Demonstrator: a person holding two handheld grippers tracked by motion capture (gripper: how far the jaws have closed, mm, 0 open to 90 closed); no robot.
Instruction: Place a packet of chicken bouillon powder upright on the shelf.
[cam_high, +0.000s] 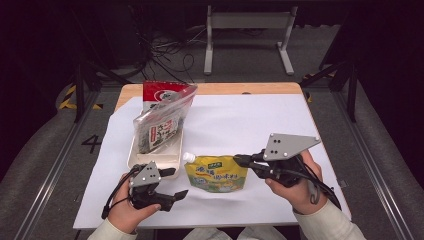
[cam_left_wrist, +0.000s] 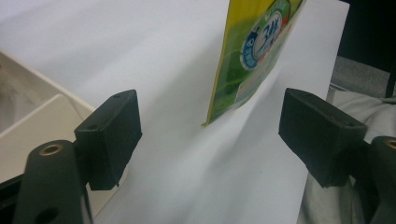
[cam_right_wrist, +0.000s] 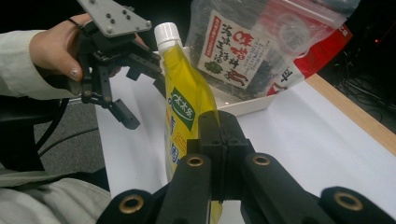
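Right gripper (cam_right_wrist: 219, 140) pinching yellow spout pouch (cam_high: 216, 173) by its edge; left gripper (cam_high: 172, 184) open, empty. Thin hold, so pouch may slip.

Glossy yellow plastic pouch (cam_high: 216, 174), white plastic cap (cam_right_wrist: 166, 33); matt white paper sheet (cam_high: 240, 120); wood tabletop edge (cam_high: 240, 88).
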